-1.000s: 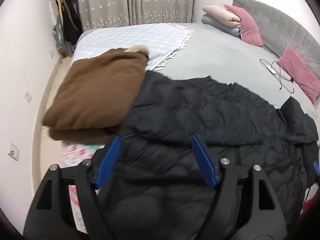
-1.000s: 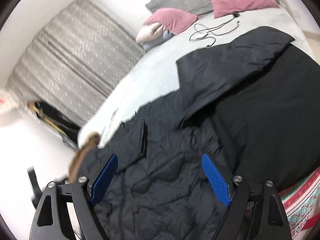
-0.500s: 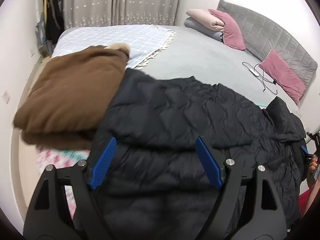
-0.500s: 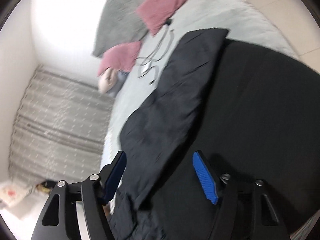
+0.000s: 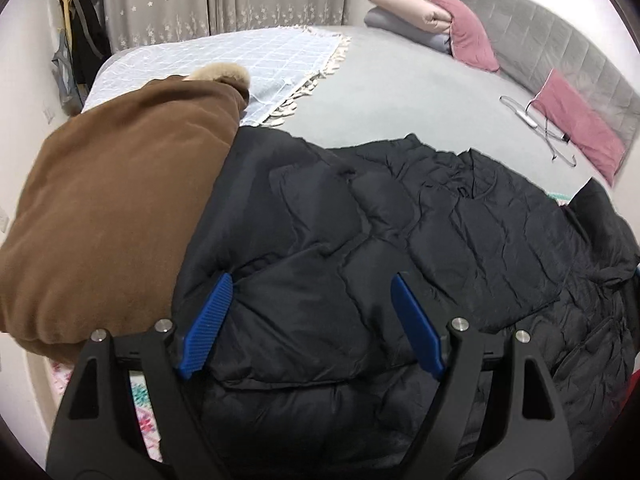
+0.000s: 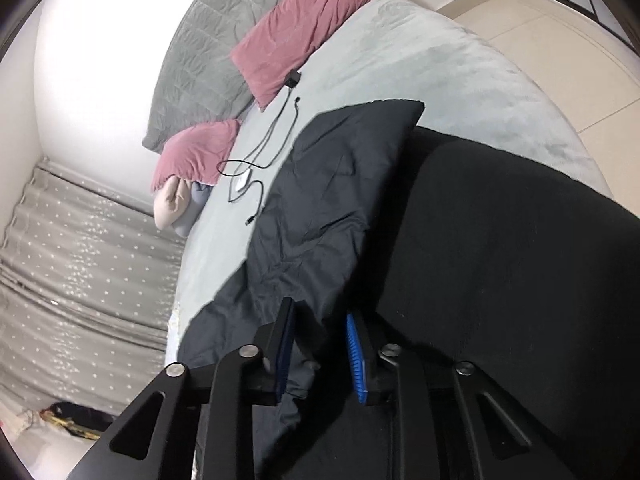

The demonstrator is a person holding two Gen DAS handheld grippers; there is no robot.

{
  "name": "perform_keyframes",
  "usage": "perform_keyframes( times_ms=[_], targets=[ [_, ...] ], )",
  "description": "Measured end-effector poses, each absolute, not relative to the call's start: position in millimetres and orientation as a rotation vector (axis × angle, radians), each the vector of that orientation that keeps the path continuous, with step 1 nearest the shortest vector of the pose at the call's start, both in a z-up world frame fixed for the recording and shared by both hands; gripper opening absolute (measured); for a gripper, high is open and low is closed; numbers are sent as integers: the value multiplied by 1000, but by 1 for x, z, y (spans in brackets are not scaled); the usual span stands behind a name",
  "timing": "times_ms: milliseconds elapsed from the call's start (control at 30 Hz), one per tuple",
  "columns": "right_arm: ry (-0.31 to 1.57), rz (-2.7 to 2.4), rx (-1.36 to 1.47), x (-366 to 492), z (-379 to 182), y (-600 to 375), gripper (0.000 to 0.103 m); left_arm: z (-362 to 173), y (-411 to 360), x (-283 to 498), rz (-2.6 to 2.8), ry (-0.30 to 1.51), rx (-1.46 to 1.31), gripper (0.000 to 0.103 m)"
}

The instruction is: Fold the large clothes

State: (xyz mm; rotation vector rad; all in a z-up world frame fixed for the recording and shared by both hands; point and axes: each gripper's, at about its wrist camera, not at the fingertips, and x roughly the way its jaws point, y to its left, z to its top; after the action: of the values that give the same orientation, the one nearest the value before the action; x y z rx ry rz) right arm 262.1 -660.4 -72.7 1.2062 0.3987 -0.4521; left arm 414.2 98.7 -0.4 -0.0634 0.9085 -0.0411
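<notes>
A large black puffer jacket lies spread on the grey bed. My left gripper is open and hovers just above the jacket's near edge, holding nothing. In the right wrist view my right gripper has its jaws closed to a narrow gap around a fold of the jacket's sleeve, which stretches away across the bed. The blue pads press the dark fabric from both sides.
A folded brown coat with a fur collar lies left of the jacket. A checked blue blanket, pink pillows, a charger cable and the grey headboard lie beyond. Curtains hang behind.
My right gripper has closed from wide open onto the jacket sleeve and tilted. My left gripper stayed open and shifted slightly over the jacket.
</notes>
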Motion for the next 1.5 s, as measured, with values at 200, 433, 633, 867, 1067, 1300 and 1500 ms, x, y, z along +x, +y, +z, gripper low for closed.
perform_keyframes(
  times_ms=[200, 433, 633, 867, 1067, 1300, 1500],
  targets=[
    [370, -445, 1274, 244, -77, -668, 26, 29, 105, 388, -61, 875, -179, 82],
    [378, -432, 1283, 257, -80, -680, 31, 50, 115, 345, -70, 813, -290, 82],
    [309, -473, 1153, 248, -56, -670, 5, 49, 111, 342, -27, 809, -203, 82],
    [310, -568, 929, 242, -8, -638, 4, 42, 119, 346, -14, 848, -264, 82],
    [218, -593, 657, 250, 42, -581, 4, 56, 141, 339, 3, 804, -296, 82],
    [150, -376, 144, 307, 115, -410, 4, 63, 171, 339, -3, 780, -417, 82],
    [284, -81, -175, 367, 82, -233, 4, 66, 189, 335, 4, 761, -488, 82]
  ],
)
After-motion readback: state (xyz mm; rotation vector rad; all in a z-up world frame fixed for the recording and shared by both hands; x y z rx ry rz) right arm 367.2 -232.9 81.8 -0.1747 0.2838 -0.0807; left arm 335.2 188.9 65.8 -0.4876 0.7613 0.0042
